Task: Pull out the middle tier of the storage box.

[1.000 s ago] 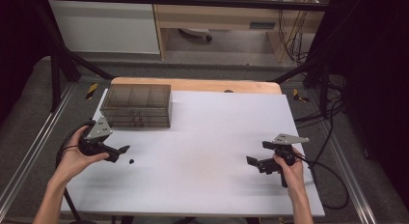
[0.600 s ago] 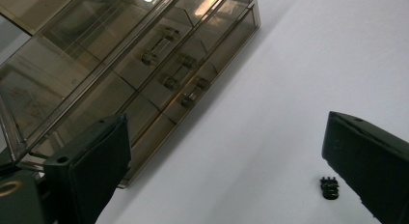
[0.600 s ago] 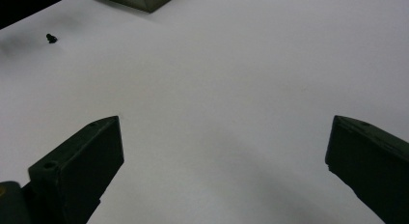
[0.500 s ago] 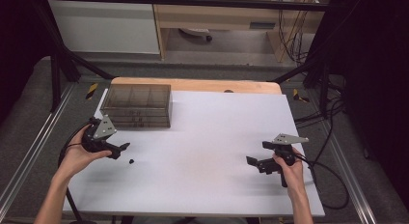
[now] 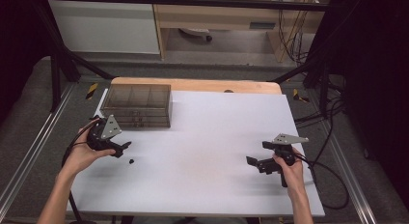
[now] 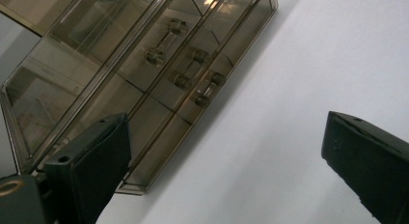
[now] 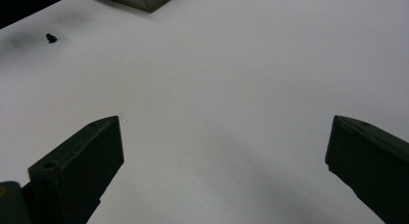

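Drawer box (image 5: pixel 137 105) at the desk's (image 5: pixel 207 161) far left. Left tongs (image 5: pixel 121 149) just in front of it, small screw (image 5: pixel 131 161) beside them. Right tongs (image 5: pixel 255 162) well apart, near the right edge.

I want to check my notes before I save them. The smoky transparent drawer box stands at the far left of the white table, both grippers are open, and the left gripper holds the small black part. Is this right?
Not quite. The left gripper holds nothing: the high view shows the small black part lying on the white table just beside it. The drawer box at the far left and the open right gripper are as you wrote.
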Demonstrator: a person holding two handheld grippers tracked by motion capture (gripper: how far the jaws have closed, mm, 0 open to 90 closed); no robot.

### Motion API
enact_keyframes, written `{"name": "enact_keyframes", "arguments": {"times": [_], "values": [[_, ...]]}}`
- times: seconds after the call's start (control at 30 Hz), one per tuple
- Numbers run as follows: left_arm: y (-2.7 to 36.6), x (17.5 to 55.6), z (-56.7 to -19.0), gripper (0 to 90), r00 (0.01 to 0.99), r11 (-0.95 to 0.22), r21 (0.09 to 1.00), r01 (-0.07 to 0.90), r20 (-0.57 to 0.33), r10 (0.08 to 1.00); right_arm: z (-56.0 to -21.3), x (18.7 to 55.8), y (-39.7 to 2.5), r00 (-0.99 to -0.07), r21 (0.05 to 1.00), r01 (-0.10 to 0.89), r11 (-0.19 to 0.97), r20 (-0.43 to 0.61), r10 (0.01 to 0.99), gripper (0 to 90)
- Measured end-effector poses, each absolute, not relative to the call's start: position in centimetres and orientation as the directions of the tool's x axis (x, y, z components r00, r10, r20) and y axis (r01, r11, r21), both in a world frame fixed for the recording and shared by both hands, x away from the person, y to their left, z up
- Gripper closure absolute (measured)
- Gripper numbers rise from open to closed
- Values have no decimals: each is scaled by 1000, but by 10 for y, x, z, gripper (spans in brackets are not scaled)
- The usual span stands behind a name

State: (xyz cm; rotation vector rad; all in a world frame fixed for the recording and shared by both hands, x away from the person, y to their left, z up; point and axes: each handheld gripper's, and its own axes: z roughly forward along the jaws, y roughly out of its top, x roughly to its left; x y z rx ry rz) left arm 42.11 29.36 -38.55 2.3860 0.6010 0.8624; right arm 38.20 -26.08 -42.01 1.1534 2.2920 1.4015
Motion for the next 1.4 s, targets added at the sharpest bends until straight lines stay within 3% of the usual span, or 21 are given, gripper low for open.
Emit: {"name": "enact_keyframes", "arguments": {"times": [0.9, 1.4], "values": [[278, 436, -404, 35, 681, -858, 503, 108, 592, 432, -420, 382, -261, -668, 828, 509, 237, 207, 715, 5], [269, 441, -416, 68, 671, -920, 391, 36, 672, 312, -420, 382, -261, -668, 829, 508, 235, 207, 715, 5]]}}
